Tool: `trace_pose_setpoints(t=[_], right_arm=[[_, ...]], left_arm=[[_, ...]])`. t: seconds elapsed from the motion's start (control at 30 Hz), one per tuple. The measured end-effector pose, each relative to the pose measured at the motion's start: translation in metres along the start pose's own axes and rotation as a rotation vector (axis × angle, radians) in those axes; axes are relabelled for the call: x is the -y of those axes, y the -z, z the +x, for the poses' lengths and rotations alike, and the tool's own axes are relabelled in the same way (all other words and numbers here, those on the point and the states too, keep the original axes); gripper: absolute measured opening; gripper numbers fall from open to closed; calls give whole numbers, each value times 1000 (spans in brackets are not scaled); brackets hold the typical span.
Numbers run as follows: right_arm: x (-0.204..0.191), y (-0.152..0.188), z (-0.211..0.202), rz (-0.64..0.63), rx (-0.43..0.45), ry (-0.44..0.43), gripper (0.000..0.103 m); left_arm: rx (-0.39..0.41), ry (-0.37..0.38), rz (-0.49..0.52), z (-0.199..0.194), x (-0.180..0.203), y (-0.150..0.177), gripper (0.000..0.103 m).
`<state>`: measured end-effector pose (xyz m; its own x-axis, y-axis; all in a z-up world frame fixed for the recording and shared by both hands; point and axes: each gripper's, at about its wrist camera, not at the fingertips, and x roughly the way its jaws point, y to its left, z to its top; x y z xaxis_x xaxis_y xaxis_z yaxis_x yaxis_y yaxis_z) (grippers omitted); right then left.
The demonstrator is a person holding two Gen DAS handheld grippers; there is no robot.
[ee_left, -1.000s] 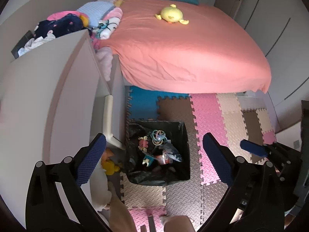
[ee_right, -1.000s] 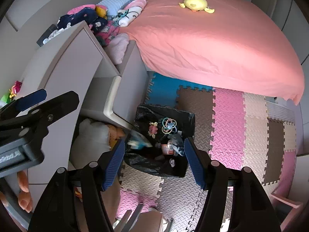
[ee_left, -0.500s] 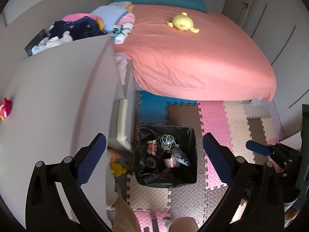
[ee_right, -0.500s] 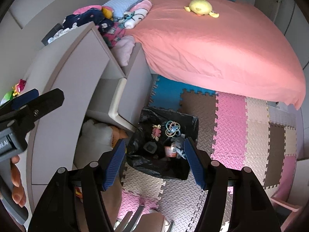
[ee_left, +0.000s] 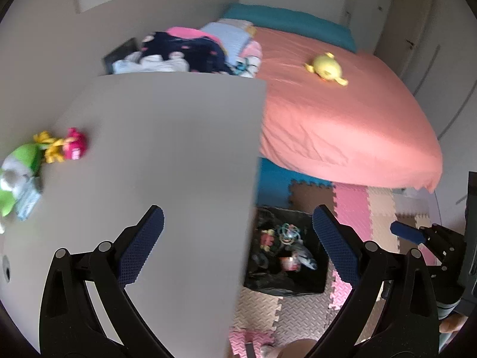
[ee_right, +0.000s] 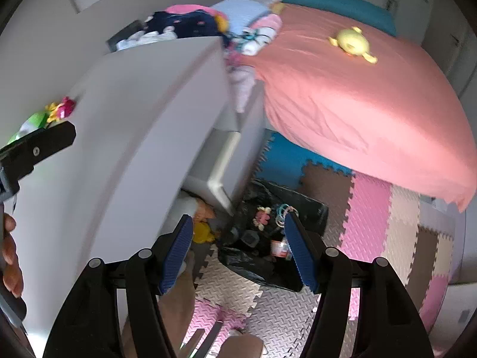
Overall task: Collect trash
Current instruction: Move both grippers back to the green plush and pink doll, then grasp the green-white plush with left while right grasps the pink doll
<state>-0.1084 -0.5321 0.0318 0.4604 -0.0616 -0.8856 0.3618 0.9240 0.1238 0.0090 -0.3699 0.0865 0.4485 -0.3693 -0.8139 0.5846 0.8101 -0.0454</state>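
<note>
1. My left gripper stands wide with nothing between the pads; it hangs over the edge of the grey table, pointing down. I read it as empty on purpose, ready for a pick.
2. My right gripper is parted about halfway, also empty. Between its fingers I see the bin on the floor, not anything held.
3. The black-lined trash bin sits on the foam floor mats, just beside the table's end and near the foot of the bed. Placed there, I judge, so stuff from the table can go straight down into it.
4. The bin already holds bits: a pink flower-like piece, a coloured ring tangle, a small cup-like thing. So collection is partly done, I'd say.
5. What's left, as I judge it: a cluster at the table's far left, a pink and yellow item, something green and white, and a pale packet. Can't tell which is trash and which is toy.
6. The left gripper is nearer that cluster, so I'd take it with the left.
7. The yellow plush on the bed and the clothes pile behind the table look like belongings; I'd leave them.
</note>
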Motion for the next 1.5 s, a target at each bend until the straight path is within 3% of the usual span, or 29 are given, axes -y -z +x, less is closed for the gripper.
trace_pose_setpoints(t=[0.33,0.73,1.0,1.2,1.5], right_arm=[[-99,-32,8,-141,-2,-63,65],[-219,-83,30,-293,-17,-152,65],[-290,-121,57,-346,-32,-204,65],[-328,-138,76,-379,-38,-218,65],[-357,-165,107,-372,-55,-210,65]], left_arm=[[36,-89,-109,-33,-103,2,97],[59,-263,-222,-70,-240,-7,97],[28,-359,-309,-64,-321,-11,97],[-19,-377,-353,-38,-361,-12,97],[-57,-428,-309,-14,-374,-10,97]])
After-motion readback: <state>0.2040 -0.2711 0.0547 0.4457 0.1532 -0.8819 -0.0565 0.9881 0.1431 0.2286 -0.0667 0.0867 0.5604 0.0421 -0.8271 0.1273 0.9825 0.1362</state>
